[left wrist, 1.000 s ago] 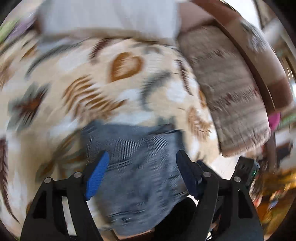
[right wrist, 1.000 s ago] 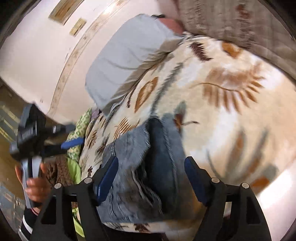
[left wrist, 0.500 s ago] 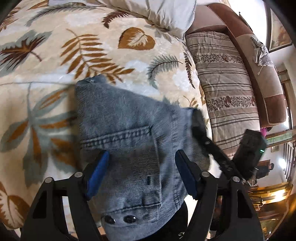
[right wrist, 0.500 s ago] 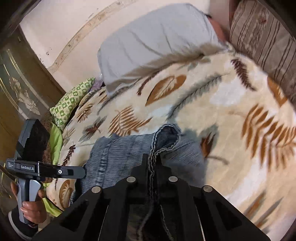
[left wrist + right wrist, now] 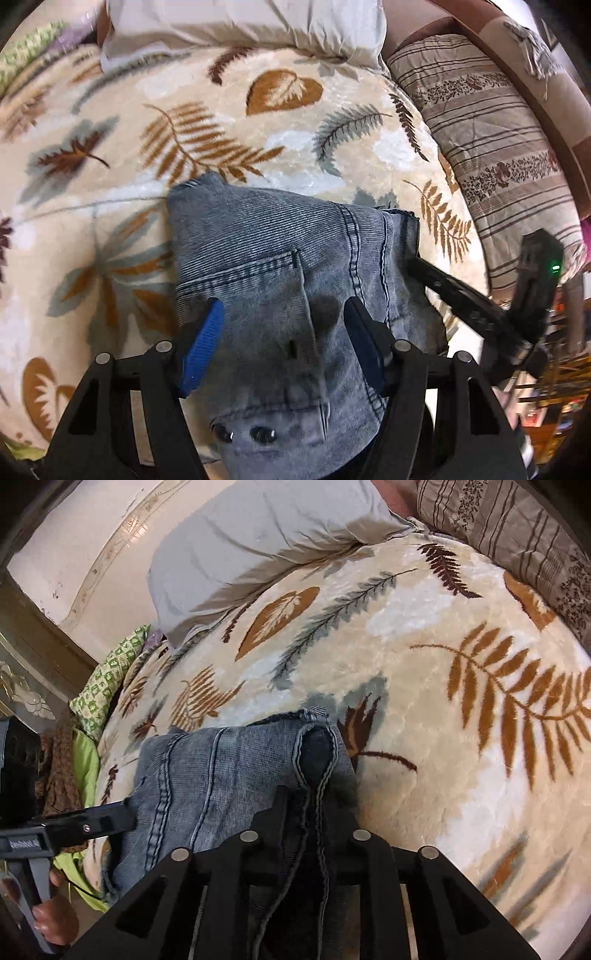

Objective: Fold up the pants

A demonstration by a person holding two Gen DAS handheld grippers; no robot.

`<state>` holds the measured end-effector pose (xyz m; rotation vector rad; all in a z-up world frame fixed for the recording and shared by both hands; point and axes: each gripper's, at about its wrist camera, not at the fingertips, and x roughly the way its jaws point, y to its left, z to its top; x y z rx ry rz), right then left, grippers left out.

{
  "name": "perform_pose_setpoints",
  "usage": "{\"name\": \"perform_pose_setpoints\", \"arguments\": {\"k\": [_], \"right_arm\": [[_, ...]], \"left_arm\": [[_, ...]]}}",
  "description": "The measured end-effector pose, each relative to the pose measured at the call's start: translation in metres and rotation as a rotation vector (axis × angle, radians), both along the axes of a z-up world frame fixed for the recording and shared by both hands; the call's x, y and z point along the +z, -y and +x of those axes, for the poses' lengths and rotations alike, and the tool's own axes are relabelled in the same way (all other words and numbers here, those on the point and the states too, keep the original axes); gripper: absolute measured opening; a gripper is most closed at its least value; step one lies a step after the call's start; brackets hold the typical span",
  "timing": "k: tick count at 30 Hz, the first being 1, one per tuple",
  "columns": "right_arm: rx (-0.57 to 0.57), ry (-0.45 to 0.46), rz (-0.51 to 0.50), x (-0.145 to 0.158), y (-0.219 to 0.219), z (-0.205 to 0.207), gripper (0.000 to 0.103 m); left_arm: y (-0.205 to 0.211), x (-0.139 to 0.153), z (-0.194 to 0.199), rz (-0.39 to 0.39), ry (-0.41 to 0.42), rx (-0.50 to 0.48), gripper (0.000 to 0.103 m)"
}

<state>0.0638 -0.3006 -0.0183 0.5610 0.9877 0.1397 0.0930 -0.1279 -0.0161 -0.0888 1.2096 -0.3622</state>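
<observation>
Grey-blue denim pants (image 5: pixel 280 280) lie folded on a cream leaf-patterned blanket (image 5: pixel 229 122), back pocket and two rivets facing up. My left gripper (image 5: pixel 284 339) is open, its blue-padded fingers (image 5: pixel 201 343) spread just above the pocket area, holding nothing. My right gripper (image 5: pixel 308 812) is shut on the pants' right edge (image 5: pixel 317 753), with the hem seam pinched between its black jaws. The right gripper also shows at the pants' right side in the left wrist view (image 5: pixel 480 306). The left gripper's body shows at the left in the right wrist view (image 5: pixel 70 827).
A grey pillow (image 5: pixel 258 535) lies at the head of the bed. A striped brown cushion (image 5: pixel 491 136) runs along the right side. A green patterned cloth (image 5: pixel 107 679) lies at the bed's left edge. The bed's near edge is just below the pants.
My right gripper closed on the pants' edge and stays shut on it. My left gripper stayed open and moved closer over the pocket. The pants now lie flatter.
</observation>
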Motion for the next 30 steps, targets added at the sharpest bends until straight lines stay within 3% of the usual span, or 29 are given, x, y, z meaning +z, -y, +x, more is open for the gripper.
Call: {"name": "perform_pose_setpoints", "arguments": {"k": [1, 3, 5, 8, 11, 13, 14, 15, 19, 23, 25, 28, 30], "right_arm": [[0.0, 0.005, 0.005, 0.005, 0.001, -0.004, 0.028], [0.008, 0.024, 0.036, 0.016, 0.002, -0.017, 0.047], [0.024, 0.035, 0.065, 0.023, 0.0, -0.028, 0.059], [0.06, 0.027, 0.073, 0.026, -0.01, -0.04, 0.063], [0.087, -0.01, 0.024, 0.017, -0.022, -0.046, 0.063], [0.122, -0.011, -0.012, 0.014, -0.03, -0.051, 0.043], [0.142, -0.002, -0.023, 0.016, -0.033, -0.055, 0.021], [0.15, 0.008, -0.065, 0.019, -0.036, -0.059, 0.019], [0.163, -0.037, -0.143, 0.004, -0.038, -0.065, 0.019], [0.18, -0.038, -0.219, -0.009, -0.046, -0.063, 0.021], [0.177, -0.041, -0.229, -0.008, -0.047, -0.061, 0.021], [0.171, -0.059, -0.163, -0.003, -0.039, -0.061, 0.026], [0.132, -0.046, -0.095, 0.006, -0.026, -0.063, 0.035]], "left_arm": [[0.0, 0.003, -0.004, 0.018, 0.015, 0.004, 0.066], [0.0, 0.01, -0.012, 0.052, 0.045, 0.003, 0.067], [0.0, 0.014, -0.019, 0.089, 0.064, 0.005, 0.067], [-0.003, 0.017, -0.031, 0.12, 0.084, 0.008, 0.067], [-0.008, 0.014, -0.042, 0.134, 0.068, 0.006, 0.067], [-0.013, 0.008, -0.055, 0.096, 0.025, -0.006, 0.068], [-0.014, 0.003, -0.06, 0.082, 0.003, -0.015, 0.068], [-0.014, -0.007, -0.066, 0.078, -0.028, -0.031, 0.068], [-0.008, -0.047, -0.072, 0.099, -0.11, -0.037, 0.074], [-0.016, -0.071, -0.063, -0.009, -0.205, 0.011, 0.079], [-0.019, -0.067, -0.065, -0.026, -0.204, 0.005, 0.079], [-0.021, -0.048, -0.076, -0.045, -0.184, -0.036, 0.077], [-0.028, -0.029, -0.081, -0.094, -0.156, -0.055, 0.077]]}}
